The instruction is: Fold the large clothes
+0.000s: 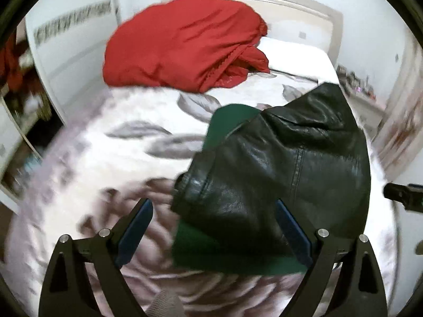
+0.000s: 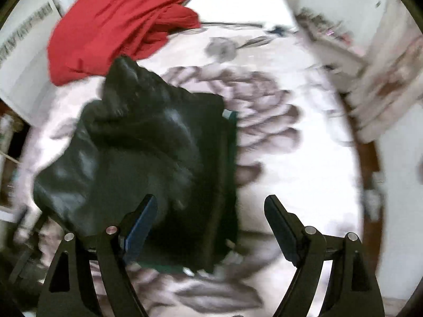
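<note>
A black leather jacket [image 1: 285,163] lies bundled on the bed on top of a dark green garment [image 1: 227,253]. My left gripper [image 1: 212,208] is open, its fingers astride the jacket's near left edge, holding nothing. In the right wrist view the jacket [image 2: 137,148] lies left of centre with the green garment's edge [image 2: 232,121] showing on its right. My right gripper [image 2: 211,206] is open and empty above the jacket's near right edge. The right gripper's tip shows in the left wrist view [image 1: 401,194] at the far right.
A crumpled red garment [image 1: 182,42] lies at the bed's far left, also in the right wrist view [image 2: 119,18]. The bedspread [image 2: 290,158] is white with grey flowers. A white pillow [image 1: 296,55] and headboard [image 1: 333,15] are behind. A wardrobe [image 1: 68,47] stands left.
</note>
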Available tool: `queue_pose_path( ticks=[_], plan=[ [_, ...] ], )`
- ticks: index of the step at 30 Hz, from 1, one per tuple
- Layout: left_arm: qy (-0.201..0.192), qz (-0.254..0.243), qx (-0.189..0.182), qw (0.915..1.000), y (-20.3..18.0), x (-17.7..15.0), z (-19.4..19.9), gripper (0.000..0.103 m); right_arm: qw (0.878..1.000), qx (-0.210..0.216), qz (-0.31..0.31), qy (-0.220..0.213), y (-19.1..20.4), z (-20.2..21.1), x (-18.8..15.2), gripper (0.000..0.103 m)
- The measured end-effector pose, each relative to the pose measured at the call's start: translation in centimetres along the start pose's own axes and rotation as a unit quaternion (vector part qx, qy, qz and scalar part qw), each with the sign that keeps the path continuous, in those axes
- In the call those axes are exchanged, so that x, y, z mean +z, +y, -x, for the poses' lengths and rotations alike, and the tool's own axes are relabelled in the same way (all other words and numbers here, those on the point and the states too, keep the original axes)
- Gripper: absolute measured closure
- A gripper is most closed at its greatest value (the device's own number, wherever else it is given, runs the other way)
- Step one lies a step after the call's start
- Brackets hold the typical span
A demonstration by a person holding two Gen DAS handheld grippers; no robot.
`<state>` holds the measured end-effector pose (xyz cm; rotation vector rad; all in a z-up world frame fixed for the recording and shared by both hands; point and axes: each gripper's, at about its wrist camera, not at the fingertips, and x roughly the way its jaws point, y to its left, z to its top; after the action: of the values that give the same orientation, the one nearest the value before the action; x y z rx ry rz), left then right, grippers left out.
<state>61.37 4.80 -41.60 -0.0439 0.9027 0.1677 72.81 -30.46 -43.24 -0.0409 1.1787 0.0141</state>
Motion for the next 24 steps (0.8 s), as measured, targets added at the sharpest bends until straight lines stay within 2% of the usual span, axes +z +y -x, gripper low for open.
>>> queue_pose_path(
  ticks=[4, 9, 20, 24],
  plan=[
    [0.0, -0.032, 0.014, 0.9994, 0.7, -0.4, 3.4, 0.009, 0.999, -0.039, 0.003, -0.002, 1.2, 3.1, -4.6, 0.018],
    [-0.014, -0.045, 0.007, 0.9989, 1.6, -0.5, 9.9, 0.009, 0.999, -0.041, -0.023, -0.022, 1.6, 9.9, -8.8, 0.018],
    [-0.03, -0.021, -0.025, 0.999, 4.0, -2.0, 27.2, 0.009, 0.993, -0.053, -0.028, -0.101, 3.5, 32.4, -18.0, 0.018],
    [-0.045, -0.023, -0.023, 0.9985, 4.8, -2.7, 34.0, 0.009, 0.989, -0.059, -0.027, -0.132, 3.9, 40.9, -21.6, 0.018]
  ],
)
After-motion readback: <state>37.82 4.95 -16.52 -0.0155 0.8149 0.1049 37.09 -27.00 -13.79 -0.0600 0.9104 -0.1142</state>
